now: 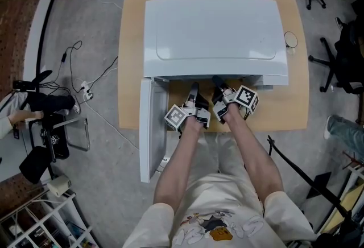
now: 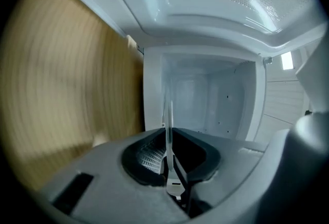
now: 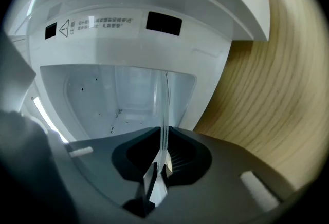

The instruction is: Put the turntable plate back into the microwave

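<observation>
Head view: the smooth white microwave (image 1: 213, 33) sits mid-frame on the wooden desk (image 1: 133, 70), with the left gripper (image 1: 193, 96) and right gripper (image 1: 220, 89) at its open mouth. No plate shows here. Left gripper view: the jaws pinch the thin clear-glass turntable plate (image 2: 168, 115), edge-on before the white cavity (image 2: 216, 99). Right gripper view: its jaws clamp the same glass edge, centre frame.

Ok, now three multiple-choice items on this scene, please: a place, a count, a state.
1. The microwave stands on: A a stove; B the wooden table; C a fridge.
2. Grippers holding the turntable plate: A none; B one; C two.
3. The microwave door is: A shut; B open; C missing.
1 B: wood shows around it. 2 C: left gripper and right gripper both have jaws closed on the plate. 3 B: the door stands swung out.
</observation>
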`<state>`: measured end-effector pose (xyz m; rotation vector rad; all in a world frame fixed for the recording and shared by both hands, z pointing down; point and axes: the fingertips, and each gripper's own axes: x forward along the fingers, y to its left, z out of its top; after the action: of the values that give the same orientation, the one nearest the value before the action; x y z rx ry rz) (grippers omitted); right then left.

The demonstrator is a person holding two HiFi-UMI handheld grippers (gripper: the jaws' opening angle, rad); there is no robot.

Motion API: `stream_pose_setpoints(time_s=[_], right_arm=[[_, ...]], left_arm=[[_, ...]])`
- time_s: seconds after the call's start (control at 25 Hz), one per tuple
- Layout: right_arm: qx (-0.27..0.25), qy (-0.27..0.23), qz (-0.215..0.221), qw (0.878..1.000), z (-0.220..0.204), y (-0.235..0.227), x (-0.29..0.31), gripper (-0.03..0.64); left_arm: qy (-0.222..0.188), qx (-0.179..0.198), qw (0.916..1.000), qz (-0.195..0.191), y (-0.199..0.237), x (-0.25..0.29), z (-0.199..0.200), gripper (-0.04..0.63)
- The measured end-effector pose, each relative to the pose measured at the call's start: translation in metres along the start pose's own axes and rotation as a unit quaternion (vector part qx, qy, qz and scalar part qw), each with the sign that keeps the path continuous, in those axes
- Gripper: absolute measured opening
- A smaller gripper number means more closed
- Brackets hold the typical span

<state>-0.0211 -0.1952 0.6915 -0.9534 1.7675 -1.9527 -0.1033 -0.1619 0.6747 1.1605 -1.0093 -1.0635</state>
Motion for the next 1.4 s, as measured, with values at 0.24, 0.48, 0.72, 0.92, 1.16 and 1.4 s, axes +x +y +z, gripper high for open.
stream_pose_setpoints(time_s=[0.24,0.48,0.72,0.92,1.16,1.4], right_arm=[[0.025,0.0,0.002,1.0,-0.004,-0.005,-0.007,0.107],[0.028,-0.003,-0.011,1.0,-0.014,-0.014,-0.025,0.104],[0.037,-0.001,-0.019,0.999,-0.025,-0.022,-0.04,0.104],[-0.008,0.002,-0.01,1.0,-0.031,-0.011,-0.061,0.009],[-0.082,0.026,-0.022,0.996,-0.039,0.0,-0.082,0.008],[-0.144,0.044,-0.03,0.988,-0.049,0.014,-0.09,0.008]], left_arm=[[-0.004,0.023,0.9993,0.03,0.016,-0.002,0.003,0.031],[-0.007,0.021,0.9991,0.037,0.025,-0.005,0.006,0.054],[0.013,0.036,0.9979,0.051,0.021,-0.015,-0.008,0.084],[0.055,0.093,0.9921,0.063,0.009,-0.04,-0.027,0.004],[0.115,0.208,0.9685,0.075,-0.01,-0.065,-0.048,-0.003],[0.15,0.328,0.9276,0.098,-0.02,-0.069,-0.066,-0.003]])
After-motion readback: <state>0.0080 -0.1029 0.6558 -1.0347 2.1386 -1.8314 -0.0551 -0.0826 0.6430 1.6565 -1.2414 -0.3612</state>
